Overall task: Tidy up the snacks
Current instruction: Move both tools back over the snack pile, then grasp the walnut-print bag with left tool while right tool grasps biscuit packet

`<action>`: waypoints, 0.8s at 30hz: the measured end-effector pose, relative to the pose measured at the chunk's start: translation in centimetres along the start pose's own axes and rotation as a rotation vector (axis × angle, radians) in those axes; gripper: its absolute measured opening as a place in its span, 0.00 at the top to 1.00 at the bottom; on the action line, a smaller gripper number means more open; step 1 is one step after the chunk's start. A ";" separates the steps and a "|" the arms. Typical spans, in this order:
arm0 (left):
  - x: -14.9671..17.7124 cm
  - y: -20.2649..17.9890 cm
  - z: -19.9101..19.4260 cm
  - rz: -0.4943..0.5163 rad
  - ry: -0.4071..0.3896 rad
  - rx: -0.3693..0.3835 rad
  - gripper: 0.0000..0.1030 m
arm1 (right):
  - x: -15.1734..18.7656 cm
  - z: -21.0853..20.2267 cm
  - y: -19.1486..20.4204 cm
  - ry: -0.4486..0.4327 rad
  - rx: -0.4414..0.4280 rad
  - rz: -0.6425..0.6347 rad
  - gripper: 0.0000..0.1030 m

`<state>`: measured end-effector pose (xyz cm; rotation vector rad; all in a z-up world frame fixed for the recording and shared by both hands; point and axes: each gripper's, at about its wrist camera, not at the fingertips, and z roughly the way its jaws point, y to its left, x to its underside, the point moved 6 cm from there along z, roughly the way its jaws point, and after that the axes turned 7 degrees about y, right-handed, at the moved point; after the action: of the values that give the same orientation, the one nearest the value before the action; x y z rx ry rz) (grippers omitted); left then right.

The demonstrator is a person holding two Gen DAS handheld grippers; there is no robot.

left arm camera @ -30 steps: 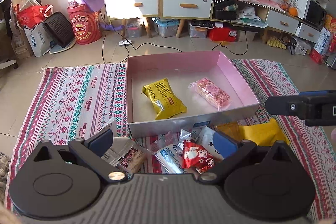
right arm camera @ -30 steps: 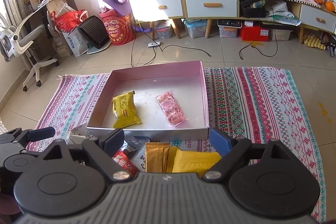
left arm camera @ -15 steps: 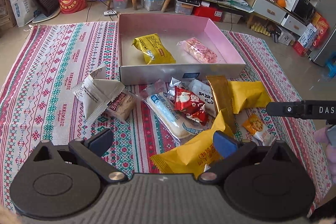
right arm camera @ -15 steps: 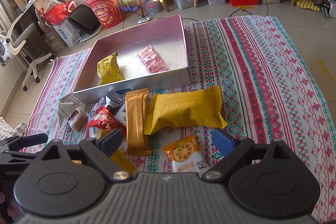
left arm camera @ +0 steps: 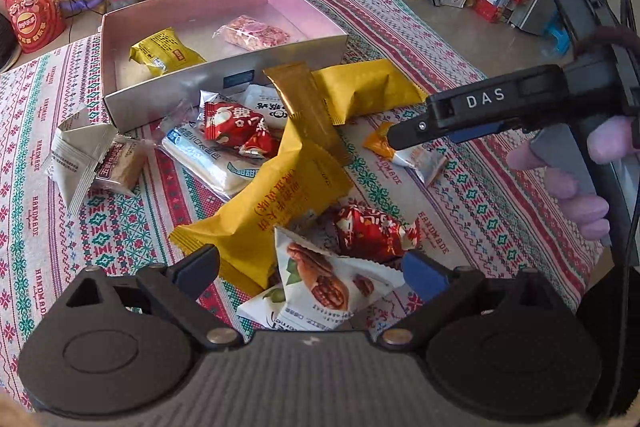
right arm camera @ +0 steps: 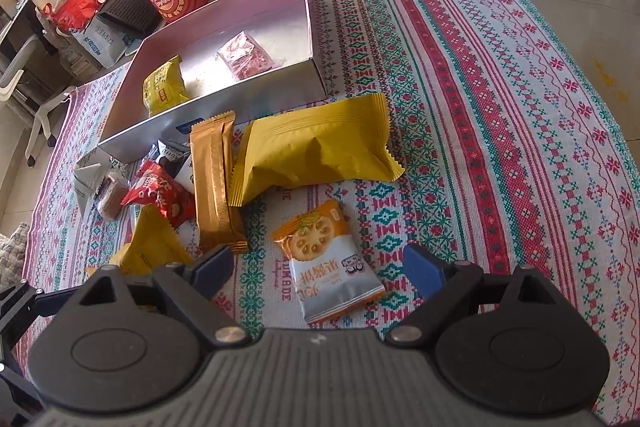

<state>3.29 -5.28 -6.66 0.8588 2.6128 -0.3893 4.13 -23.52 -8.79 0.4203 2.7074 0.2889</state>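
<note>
The right hand-held gripper [right arm camera: 318, 269] hangs spread and empty over the orange-and-white biscuit packet [right arm camera: 326, 259] lying flat on the rug [right arm camera: 480, 107], near the pink box [right arm camera: 224, 107]. The left hand-held gripper [left arm camera: 310, 269] is likewise spread, above a walnut pouch [left arm camera: 332, 283]. Best to straddle the packet's short width, press down lightly, then pinch, since thin foil slips.

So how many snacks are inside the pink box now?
2: a yellow wrapped snack near the pink cardboard box's front-left, a clear pink-filled packet toward its back-right. None seem hidden.

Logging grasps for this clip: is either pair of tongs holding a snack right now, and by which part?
Nothing is held. Left tongs and right tongs both hang open above the snacks.
</note>
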 end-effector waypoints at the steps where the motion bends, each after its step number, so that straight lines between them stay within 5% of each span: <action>1: 0.1 -0.2 0.1 0.015 0.007 -0.002 0.05 | 0.1 0.1 0.2 0.004 0.005 -0.011 0.14; 24: 0.7 0.0 2.6 0.034 0.063 -0.077 0.32 | 0.7 1.7 1.0 0.026 0.096 -0.110 0.29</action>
<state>3.38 -5.84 -9.29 0.9020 2.6479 -0.2551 4.40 -22.12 -10.30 0.2951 2.7655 0.1354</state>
